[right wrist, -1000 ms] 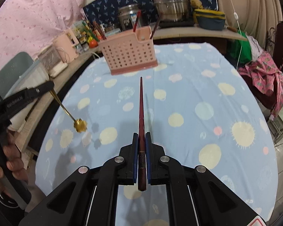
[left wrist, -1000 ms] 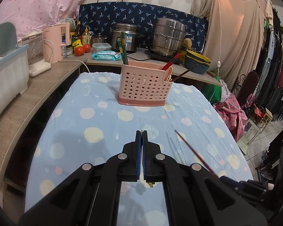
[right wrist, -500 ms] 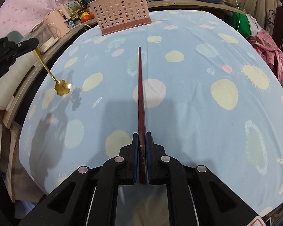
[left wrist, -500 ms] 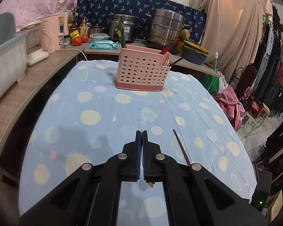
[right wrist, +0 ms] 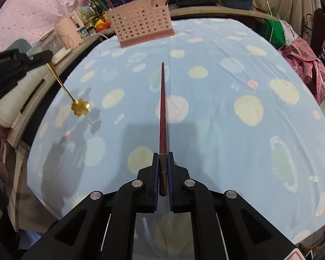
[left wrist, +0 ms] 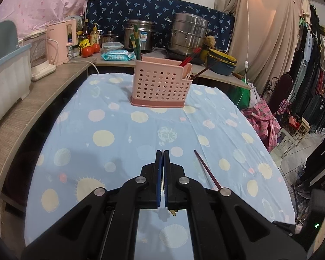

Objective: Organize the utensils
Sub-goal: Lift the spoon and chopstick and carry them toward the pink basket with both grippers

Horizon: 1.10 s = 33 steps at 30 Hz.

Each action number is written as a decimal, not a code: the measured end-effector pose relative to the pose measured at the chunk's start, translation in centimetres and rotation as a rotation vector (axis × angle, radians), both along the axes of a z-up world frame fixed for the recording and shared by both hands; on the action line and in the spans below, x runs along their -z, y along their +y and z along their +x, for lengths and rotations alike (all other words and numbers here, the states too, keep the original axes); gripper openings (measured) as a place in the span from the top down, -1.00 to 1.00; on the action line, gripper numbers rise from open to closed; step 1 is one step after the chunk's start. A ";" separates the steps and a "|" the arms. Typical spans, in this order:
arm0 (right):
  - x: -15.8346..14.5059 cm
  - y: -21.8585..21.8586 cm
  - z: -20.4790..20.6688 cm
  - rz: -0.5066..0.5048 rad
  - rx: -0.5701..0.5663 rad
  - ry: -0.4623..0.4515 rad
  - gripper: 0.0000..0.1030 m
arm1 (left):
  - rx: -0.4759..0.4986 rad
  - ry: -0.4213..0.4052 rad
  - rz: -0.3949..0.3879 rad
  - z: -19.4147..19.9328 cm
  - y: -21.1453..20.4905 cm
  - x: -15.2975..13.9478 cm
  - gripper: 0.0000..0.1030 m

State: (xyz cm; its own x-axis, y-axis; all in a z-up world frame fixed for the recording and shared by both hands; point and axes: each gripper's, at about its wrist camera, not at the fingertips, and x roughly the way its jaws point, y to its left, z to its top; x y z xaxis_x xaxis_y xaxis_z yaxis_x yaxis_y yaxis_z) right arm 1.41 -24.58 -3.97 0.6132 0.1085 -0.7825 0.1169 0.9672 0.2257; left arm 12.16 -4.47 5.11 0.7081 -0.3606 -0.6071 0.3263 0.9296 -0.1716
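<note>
My right gripper (right wrist: 163, 159) was clamped on the thick end of a dark red wooden chopstick (right wrist: 162, 112), which ran from the bottom centre of the right wrist view straight up the middle, its thin tip over the light blue tablecloth with pale yellow dots (right wrist: 227, 82). My left gripper (left wrist: 162, 158) was closed tight on the thin handle of a small gold spoon with a flower-shaped bowl (right wrist: 80, 107). In the right wrist view that spoon hung at the left edge of the frame, handle slanting down and to the right from the black jaws, bowl above the cloth with its shadow just beside it. In the left wrist view only a sliver of gold showed under the closed blue pads.

The pink perforated plastic utensil holder (left wrist: 161, 84) stood on the table at the upper centre of the left wrist view, well apart from both grippers. It held green chopsticks (left wrist: 136, 43) at its left end and red ones (left wrist: 189, 59) at its right. The chopstick I held showed as a thin dark line at the lower right of the left wrist view, tip pointing up and left.
</note>
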 end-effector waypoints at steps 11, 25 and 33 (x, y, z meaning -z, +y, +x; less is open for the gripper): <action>-11.3 -1.6 3.9 -0.029 0.002 -0.247 0.86 | -0.013 -0.124 -0.014 2.4 0.1 -5.5 0.98; -20.8 -2.5 14.6 -0.082 0.006 -0.466 0.86 | -0.037 -0.251 -0.017 11.5 -0.9 -11.7 0.98; -25.7 -3.3 22.3 -0.059 0.044 -0.602 0.86 | -0.059 -0.313 -0.016 18.2 -2.7 -15.1 0.98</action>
